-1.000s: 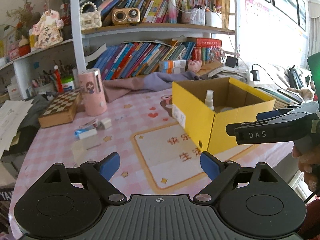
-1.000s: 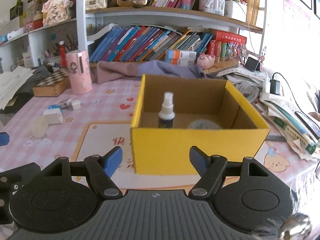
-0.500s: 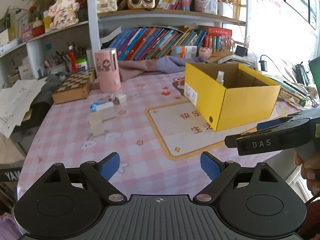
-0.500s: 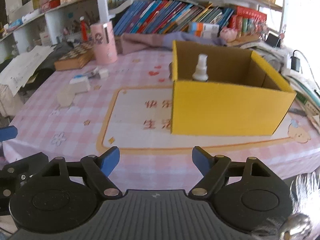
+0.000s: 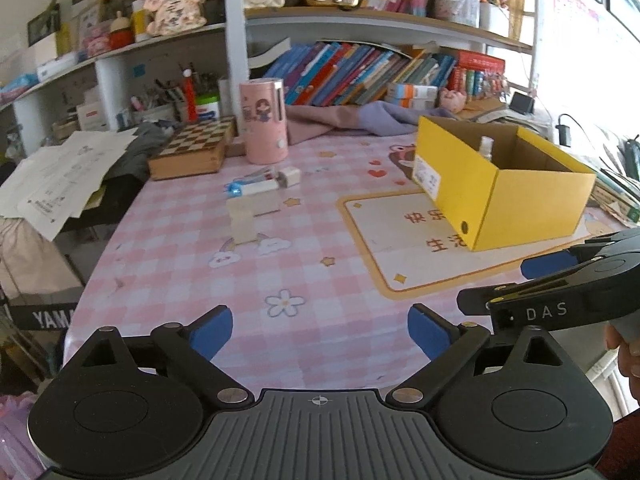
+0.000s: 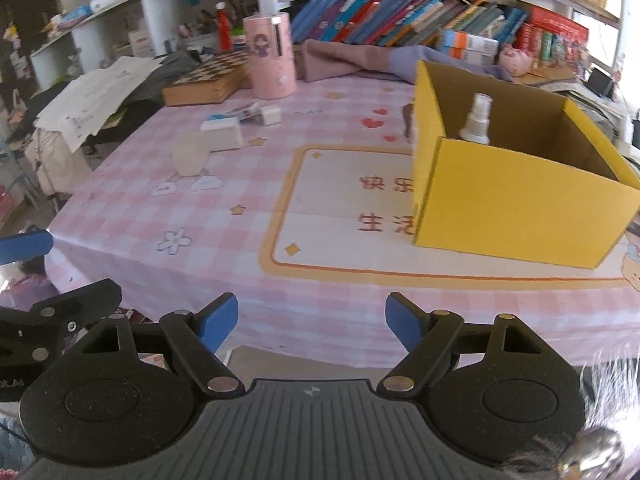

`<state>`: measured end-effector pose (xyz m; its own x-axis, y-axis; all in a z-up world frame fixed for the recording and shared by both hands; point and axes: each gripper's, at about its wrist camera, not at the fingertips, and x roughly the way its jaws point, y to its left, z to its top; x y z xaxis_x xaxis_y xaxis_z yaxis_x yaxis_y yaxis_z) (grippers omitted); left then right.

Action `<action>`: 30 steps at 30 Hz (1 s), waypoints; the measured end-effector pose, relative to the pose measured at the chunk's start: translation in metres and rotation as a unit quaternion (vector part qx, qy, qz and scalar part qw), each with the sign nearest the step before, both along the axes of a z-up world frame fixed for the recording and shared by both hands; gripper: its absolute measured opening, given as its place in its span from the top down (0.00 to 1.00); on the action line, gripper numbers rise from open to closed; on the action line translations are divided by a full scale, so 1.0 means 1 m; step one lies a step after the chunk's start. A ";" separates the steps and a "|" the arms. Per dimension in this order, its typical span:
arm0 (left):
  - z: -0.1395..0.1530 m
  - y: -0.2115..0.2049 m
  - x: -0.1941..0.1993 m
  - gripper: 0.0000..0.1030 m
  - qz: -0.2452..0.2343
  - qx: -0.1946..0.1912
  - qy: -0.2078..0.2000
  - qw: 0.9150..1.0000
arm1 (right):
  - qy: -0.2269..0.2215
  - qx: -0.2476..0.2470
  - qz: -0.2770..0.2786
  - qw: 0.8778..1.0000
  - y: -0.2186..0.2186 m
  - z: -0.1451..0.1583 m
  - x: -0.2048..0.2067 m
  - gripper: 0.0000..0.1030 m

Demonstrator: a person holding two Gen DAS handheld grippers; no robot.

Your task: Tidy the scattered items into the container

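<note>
1. Left wrist view: the left gripper hangs above the near part of the pink checked tablecloth; its blue-tipped jaws are opening, with nothing between them.
2. At that view's right edge the right gripper shows side-on, so only one blue tip is plain, and the holding hand is cut off by the frame.
3. Right wrist view: the right gripper's jaws stand spread over the table's near edge, holding nothing.
4. The yellow cardboard box stands open on the right of the table. A white spray bottle stands upright inside, its lower part hidden by the front wall; the box floor is out of sight.
5. The scattered items lie well apart from the box, near a pink cylindrical tin: a pale translucent block, a white box behind it, a blue-capped tube and a small white cube. All are small and blurred, so what they are stays unclear.
</note>
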<state>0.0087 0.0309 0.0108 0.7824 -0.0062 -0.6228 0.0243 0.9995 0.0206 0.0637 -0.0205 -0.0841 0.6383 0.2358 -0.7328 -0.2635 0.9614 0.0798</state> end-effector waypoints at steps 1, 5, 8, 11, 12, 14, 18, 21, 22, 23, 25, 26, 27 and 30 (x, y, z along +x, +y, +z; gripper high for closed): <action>0.000 0.002 -0.001 0.06 0.005 0.000 -0.001 1.000 | 0.000 0.001 0.004 1.000 0.002 0.001 0.001 0.22; 0.001 0.011 -0.004 0.06 0.024 -0.004 -0.002 1.000 | 0.003 0.002 0.025 1.000 0.014 0.002 0.003 0.22; 0.003 0.017 -0.005 0.06 0.037 -0.004 -0.003 0.999 | -0.001 0.002 0.041 0.999 0.022 0.004 0.003 0.22; 0.003 0.021 -0.005 0.06 0.044 -0.008 -0.006 0.999 | -0.010 0.003 0.051 0.999 0.028 0.007 0.004 0.22; 0.004 0.022 -0.005 0.06 0.045 -0.011 -0.006 0.999 | -0.013 0.004 0.054 0.998 0.029 0.008 0.004 0.22; 0.004 0.023 -0.004 0.06 0.043 -0.014 -0.007 0.999 | -0.018 0.006 0.056 0.998 0.030 0.010 0.006 0.22; 0.004 0.022 0.000 0.06 0.042 -0.014 -0.008 0.999 | -0.020 0.007 0.057 0.998 0.030 0.010 0.009 0.22; 0.002 0.021 0.005 0.06 0.040 -0.014 -0.006 0.999 | -0.019 0.005 0.054 0.998 0.029 0.010 0.012 0.22; 0.002 0.020 0.007 0.06 0.039 -0.014 -0.005 0.999 | -0.018 0.005 0.052 0.998 0.029 0.009 0.013 0.22; 0.002 0.020 0.009 0.06 0.038 -0.015 -0.005 0.999 | -0.016 0.005 0.051 0.999 0.028 0.009 0.015 0.22; 0.001 0.019 0.014 0.06 0.036 -0.015 -0.003 0.999 | -0.015 0.004 0.049 0.999 0.026 0.008 0.019 0.22; 0.000 0.018 0.017 0.06 0.034 -0.015 -0.002 0.999 | -0.015 0.004 0.048 0.999 0.026 0.007 0.021 0.22; 0.000 0.017 0.021 0.06 0.032 -0.014 -0.001 0.999 | -0.015 0.003 0.047 0.999 0.025 0.006 0.024 0.22; -0.002 0.017 0.031 0.06 0.027 -0.010 0.001 1.000 | -0.014 0.004 0.042 0.999 0.023 0.005 0.033 0.22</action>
